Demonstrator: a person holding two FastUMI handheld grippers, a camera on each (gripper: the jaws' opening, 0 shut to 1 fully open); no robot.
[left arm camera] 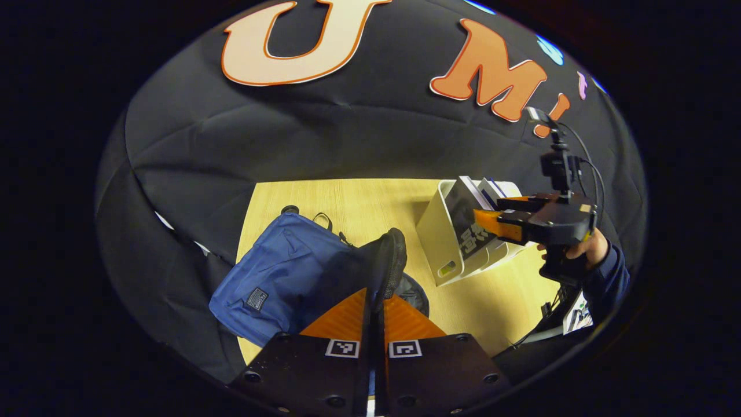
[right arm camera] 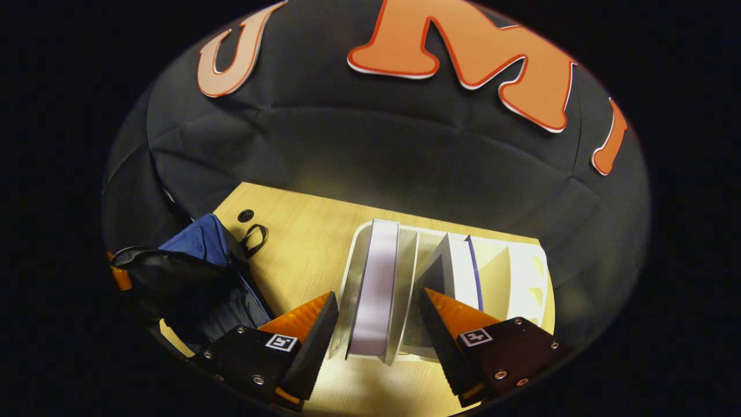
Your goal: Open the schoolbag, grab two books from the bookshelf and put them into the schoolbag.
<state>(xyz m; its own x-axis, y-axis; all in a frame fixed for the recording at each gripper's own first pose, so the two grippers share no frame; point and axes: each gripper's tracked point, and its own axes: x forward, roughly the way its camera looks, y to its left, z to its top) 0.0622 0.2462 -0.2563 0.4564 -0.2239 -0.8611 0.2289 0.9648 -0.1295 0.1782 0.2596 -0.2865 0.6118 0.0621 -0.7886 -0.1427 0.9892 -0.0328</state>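
Blue fabric of the schoolbag point(left arm camera: 283, 272) lies just ahead and to the left of the left gripper point(left arm camera: 373, 313) in the left gripper view, on the wooden table point(left arm camera: 359, 202). This gripper has its two fingers pressed together on the dark flap point(left arm camera: 385, 263) of the bag's opening and holds it lifted. Farther ahead to the right stands the white bookshelf point(left arm camera: 446, 243) with books in it. The right gripper point(left arm camera: 492, 223), held by a hand point(left arm camera: 584, 249), is at the shelf.

In the right gripper view, the right gripper point(right arm camera: 379, 324) is spread wide, with one finger on each side of a pale book point(right arm camera: 376, 289) that stands upright in the bookshelf point(right arm camera: 521, 278). The fingers do not press the book. A second book point(right arm camera: 460, 272) stands just to the right, behind the right finger. The schoolbag point(right arm camera: 197, 272) is at the far left, its dark flap point(right arm camera: 162, 266) raised.
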